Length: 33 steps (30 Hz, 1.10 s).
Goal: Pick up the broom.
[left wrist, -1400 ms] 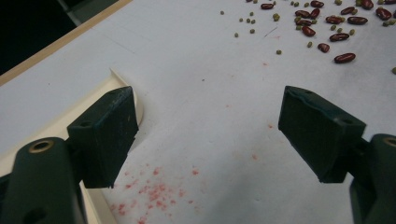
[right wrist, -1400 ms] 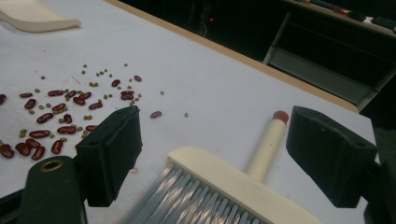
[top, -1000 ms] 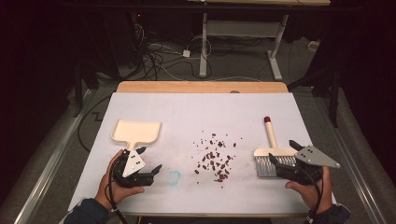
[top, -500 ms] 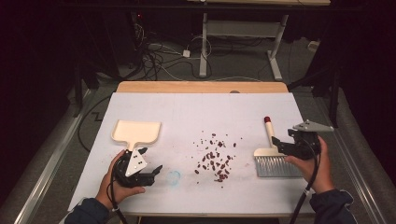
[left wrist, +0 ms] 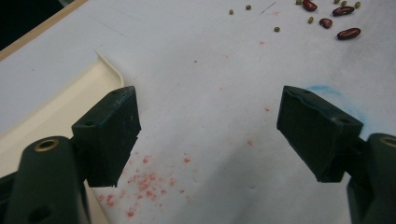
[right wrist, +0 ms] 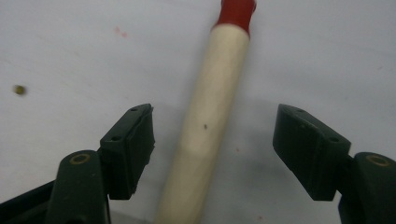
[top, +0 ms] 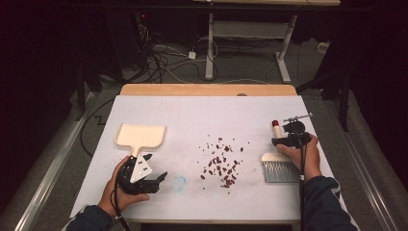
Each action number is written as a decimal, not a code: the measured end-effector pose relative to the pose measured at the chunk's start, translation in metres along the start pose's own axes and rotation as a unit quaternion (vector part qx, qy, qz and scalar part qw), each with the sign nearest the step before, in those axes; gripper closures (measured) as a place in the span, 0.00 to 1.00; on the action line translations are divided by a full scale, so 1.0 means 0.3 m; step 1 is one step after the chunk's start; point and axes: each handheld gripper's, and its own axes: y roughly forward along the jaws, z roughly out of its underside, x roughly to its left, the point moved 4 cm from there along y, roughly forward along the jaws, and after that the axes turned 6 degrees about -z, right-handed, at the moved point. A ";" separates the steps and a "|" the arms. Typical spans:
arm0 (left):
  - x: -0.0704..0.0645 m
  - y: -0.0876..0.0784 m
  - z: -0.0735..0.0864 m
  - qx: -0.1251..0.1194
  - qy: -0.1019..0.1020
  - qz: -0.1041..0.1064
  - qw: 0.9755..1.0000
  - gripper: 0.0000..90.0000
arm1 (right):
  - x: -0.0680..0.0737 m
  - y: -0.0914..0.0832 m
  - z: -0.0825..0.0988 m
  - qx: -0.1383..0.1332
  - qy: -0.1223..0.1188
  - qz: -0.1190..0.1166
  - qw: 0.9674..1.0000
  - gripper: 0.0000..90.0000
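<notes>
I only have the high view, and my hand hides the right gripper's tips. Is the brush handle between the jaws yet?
Observer: Yes. In the right gripper view, the brush handle runs up between the jaws of the right gripper. The jaws have just been closing, but a gap shows on each side, so there is no grip yet.
Operator: And the left gripper?
Observer: In its own view, the left gripper has its jaws wide apart with nothing between them. One jaw is beside the rim of the dustpan.
Operator: Are the spilled beans all red?
Observer: No. Small green ones lie among the red beans.
</notes>
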 end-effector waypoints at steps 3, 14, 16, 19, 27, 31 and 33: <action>0.001 -0.001 0.002 0.001 0.001 0.001 1.000 0.23 | -0.008 0.019 -0.008 -0.001 0.015 -0.005 1.000 0.37; -0.006 0.002 0.003 0.005 0.005 0.004 1.000 0.23 | 0.021 0.022 -0.023 -0.005 0.003 -0.020 1.000 0.71; -0.007 0.003 0.004 0.008 0.007 0.005 1.000 0.23 | 0.022 0.022 -0.023 -0.006 0.000 -0.019 1.000 0.71; -0.008 0.005 0.004 0.008 0.009 0.005 1.000 0.24 | 0.020 0.021 -0.023 -0.006 -0.003 -0.020 1.000 0.74; -0.007 0.005 0.005 0.011 0.009 0.004 1.000 0.24 | 0.024 0.019 -0.021 -0.013 -0.016 -0.023 1.000 0.78; -0.006 0.002 0.005 0.011 0.008 0.004 1.000 0.24 | 0.021 0.000 -0.022 -0.032 -0.018 -0.030 0.999 0.78; -0.006 0.001 0.005 0.009 0.007 0.003 1.000 0.24 | 0.015 -0.023 -0.025 -0.049 -0.015 -0.034 0.998 0.78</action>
